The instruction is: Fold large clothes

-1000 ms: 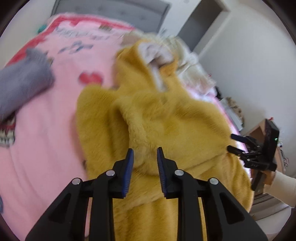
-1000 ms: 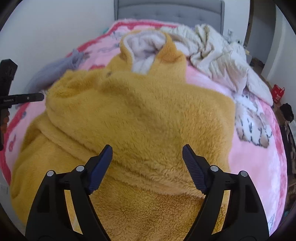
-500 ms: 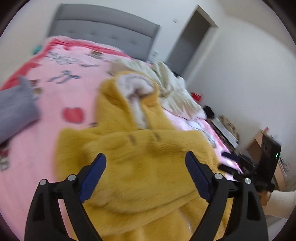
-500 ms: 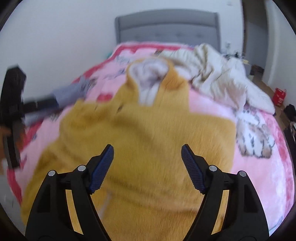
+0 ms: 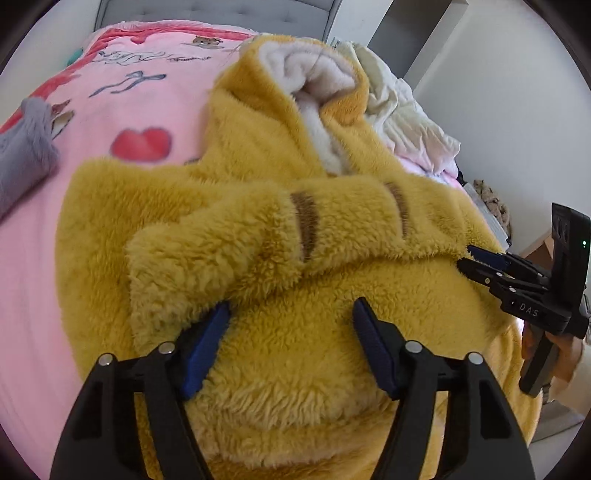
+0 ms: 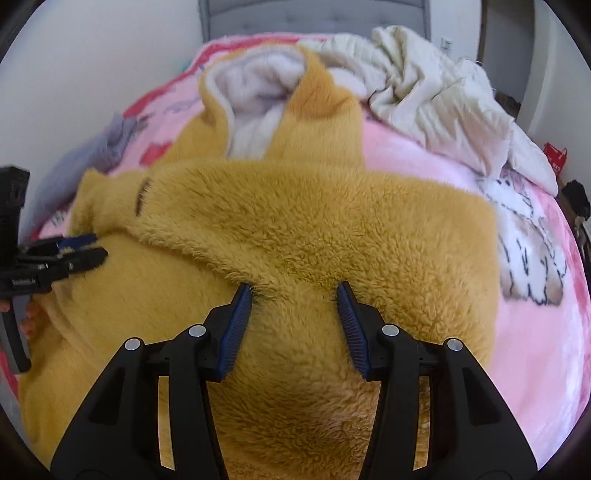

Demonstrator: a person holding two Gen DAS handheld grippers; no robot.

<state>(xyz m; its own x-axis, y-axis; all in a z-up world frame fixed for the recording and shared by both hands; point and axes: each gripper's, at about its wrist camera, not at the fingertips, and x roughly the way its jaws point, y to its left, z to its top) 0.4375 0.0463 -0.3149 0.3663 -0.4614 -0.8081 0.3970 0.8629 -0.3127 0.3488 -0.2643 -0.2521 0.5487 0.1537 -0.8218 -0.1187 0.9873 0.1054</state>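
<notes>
A fluffy yellow hooded garment (image 5: 332,229) lies spread on the bed, its white-lined hood (image 5: 306,70) at the far end. A sleeve (image 5: 221,240) with brown stripes lies folded across the body. My left gripper (image 5: 291,304) is pressed down into the fleece near the cuff, jaws closing around a hump of yellow pile. My right gripper (image 6: 293,287) sits at the edge of the folded layer of the garment (image 6: 295,206), jaws closing with a ridge of fleece between the pads. Each gripper shows in the other's view: the right gripper (image 5: 465,258) and the left gripper (image 6: 96,245).
The pink printed blanket (image 5: 110,110) covers the bed. A grey garment (image 5: 22,147) lies at the left edge and a crumpled cream cloth (image 6: 424,81) at the far right. A grey headboard (image 5: 221,11) backs the bed. A red bag (image 6: 554,158) stands on the floor.
Both grippers have come down onto the yellow garment. The left jaws went from nearly shut to wide, then narrowed. The right jaws have narrowed around a fleece ridge.
</notes>
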